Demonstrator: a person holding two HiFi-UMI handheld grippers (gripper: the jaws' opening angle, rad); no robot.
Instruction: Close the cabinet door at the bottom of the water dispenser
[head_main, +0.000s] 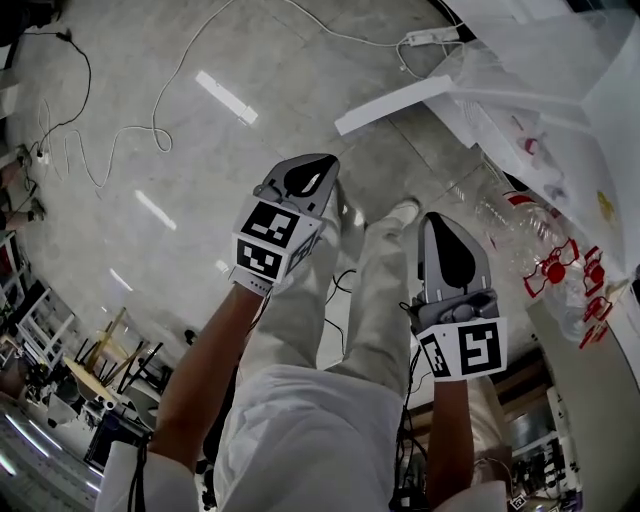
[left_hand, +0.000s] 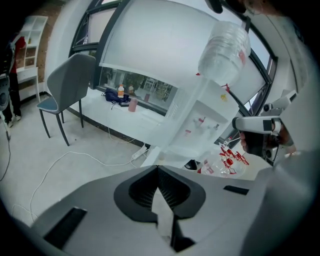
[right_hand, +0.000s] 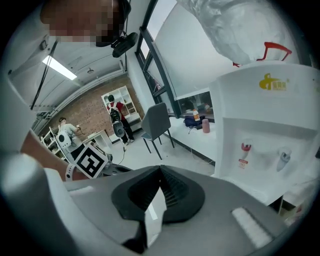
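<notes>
The white water dispenser (head_main: 560, 90) stands at the right in the head view, with a clear bottle (left_hand: 225, 47) on top. Its bottom cabinet door (head_main: 395, 103) juts out open over the floor. In the left gripper view the door (left_hand: 152, 152) shows low beside the dispenser body (left_hand: 200, 115). My left gripper (head_main: 322, 162) hangs above the floor, left of and short of the door, shut and holding nothing. My right gripper (head_main: 436, 220) is beside it, nearer the dispenser, also shut and holding nothing. The right gripper view faces the dispenser front (right_hand: 265, 125) and its taps (right_hand: 245, 147).
White cables (head_main: 120, 140) and a power strip (head_main: 430, 37) lie on the grey floor. Clear bottles with red labels (head_main: 550, 265) sit by the dispenser. A grey chair (left_hand: 67, 85) stands by the window ledge (left_hand: 120, 107). The person's white-trousered legs (head_main: 370, 290) are between the grippers.
</notes>
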